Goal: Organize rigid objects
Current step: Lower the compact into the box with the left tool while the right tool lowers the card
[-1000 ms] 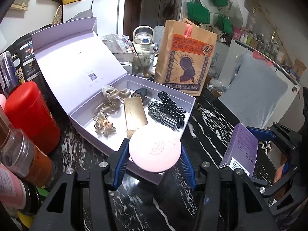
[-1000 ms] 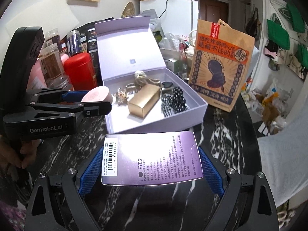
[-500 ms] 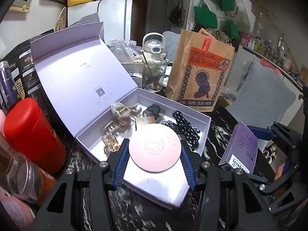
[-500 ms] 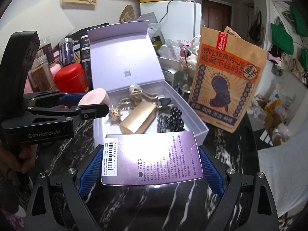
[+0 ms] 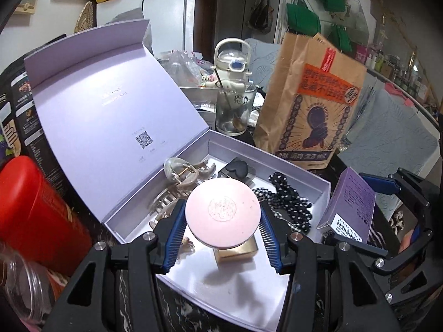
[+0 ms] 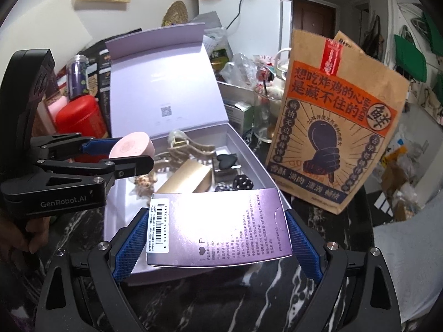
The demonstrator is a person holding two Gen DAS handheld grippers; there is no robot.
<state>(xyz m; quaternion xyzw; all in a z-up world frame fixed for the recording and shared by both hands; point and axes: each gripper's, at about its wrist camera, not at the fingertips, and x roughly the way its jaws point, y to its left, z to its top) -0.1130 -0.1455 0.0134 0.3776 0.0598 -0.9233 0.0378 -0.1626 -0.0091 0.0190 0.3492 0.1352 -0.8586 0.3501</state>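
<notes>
The left gripper [image 5: 223, 231] is pinching a pink round compact [image 5: 223, 215] above the open lilac box [image 5: 304, 175], which is sitting on a black marbled table [image 6: 249, 290]. The right gripper [image 6: 218, 244] is clamping a purple carton [image 6: 218, 227] over the box's near edge, with a brown paper bag [image 6: 335, 138] standing beyond its fingers and a white fridge [image 6: 257, 19] behind.

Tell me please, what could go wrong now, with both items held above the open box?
1. The pink round case in the left hand-held gripper hangs over the gold box and hair clips; released here, it may land tilted on them.
2. The purple carton in the right hand-held gripper is wide, and the lilac box already looks crowded.
</notes>
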